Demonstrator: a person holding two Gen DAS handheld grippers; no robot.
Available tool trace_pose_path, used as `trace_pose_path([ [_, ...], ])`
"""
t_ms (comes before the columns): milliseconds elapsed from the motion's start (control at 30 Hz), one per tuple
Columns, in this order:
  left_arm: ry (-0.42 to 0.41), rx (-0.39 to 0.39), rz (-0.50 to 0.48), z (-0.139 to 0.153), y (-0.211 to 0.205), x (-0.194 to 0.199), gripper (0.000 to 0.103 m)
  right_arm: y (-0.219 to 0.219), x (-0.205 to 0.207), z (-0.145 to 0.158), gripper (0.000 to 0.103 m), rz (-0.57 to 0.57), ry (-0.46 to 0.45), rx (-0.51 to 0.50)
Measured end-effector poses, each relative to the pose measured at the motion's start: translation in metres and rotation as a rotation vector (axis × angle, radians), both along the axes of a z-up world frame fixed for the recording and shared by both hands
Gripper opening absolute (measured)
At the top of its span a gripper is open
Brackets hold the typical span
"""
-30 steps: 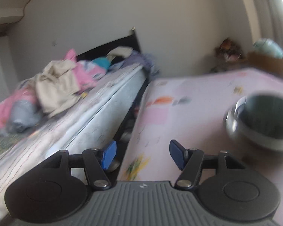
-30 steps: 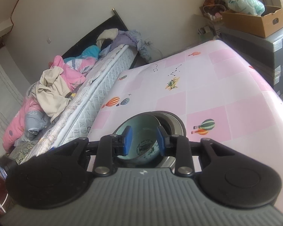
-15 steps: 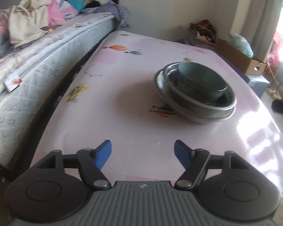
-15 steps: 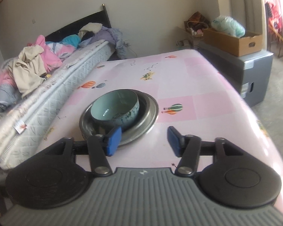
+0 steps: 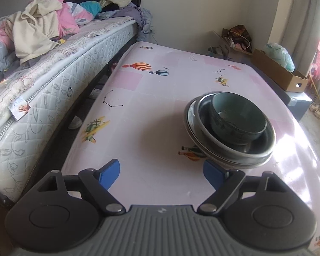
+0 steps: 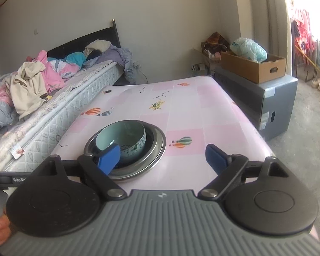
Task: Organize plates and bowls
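A teal ceramic bowl (image 5: 237, 118) sits inside stacked steel plates (image 5: 230, 149) on the pink table (image 5: 155, 98). In the right wrist view the same bowl (image 6: 122, 139) rests in the steel plates (image 6: 153, 155). My left gripper (image 5: 161, 173) is open and empty, held above the table's near edge, left of the stack. My right gripper (image 6: 162, 156) is open and empty, pulled back from the stack; its left fingertip (image 6: 108, 156) overlaps the bowl in view without touching it.
A bed (image 5: 53, 68) piled with clothes runs along the table's left side. A grey cabinet (image 6: 264, 98) with a cardboard box (image 6: 253, 66) stands to the right. The table (image 6: 187, 111) has bare surface around the stack.
My right gripper opened, let go of the teal bowl into the steel plates, and drew back. My left gripper swung round toward the table and stack, staying open.
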State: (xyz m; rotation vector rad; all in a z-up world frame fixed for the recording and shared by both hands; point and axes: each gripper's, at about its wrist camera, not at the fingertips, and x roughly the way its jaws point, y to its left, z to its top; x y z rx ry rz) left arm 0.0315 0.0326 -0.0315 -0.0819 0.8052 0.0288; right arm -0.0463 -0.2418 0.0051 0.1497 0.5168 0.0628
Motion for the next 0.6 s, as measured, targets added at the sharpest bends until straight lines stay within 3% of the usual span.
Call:
trace_pose_path([
  [100,0.005,0.02,-0.001,0.001,0.0,0.007,0.087,0.01,0.011,0.004,0.091,0.057,-0.032,-0.091],
  [200,0.0,0.025,0.002,0.002,0.002,0.012,0.087,0.025,0.018,0.009,0.101,0.136,-0.081,-0.221],
  [333,0.001,0.031,0.005,0.004,0.004,0.018,0.087,0.037,0.023,0.024,0.102,0.201,-0.152,-0.354],
  [433,-0.003,0.04,0.006,0.006,0.005,0.022,0.087,0.036,0.031,0.038,0.102,0.211,-0.181,-0.381],
  [600,-0.016,0.054,0.009,0.01,0.005,0.025,0.093,0.023,0.043,0.058,0.102,0.193,-0.191,-0.316],
])
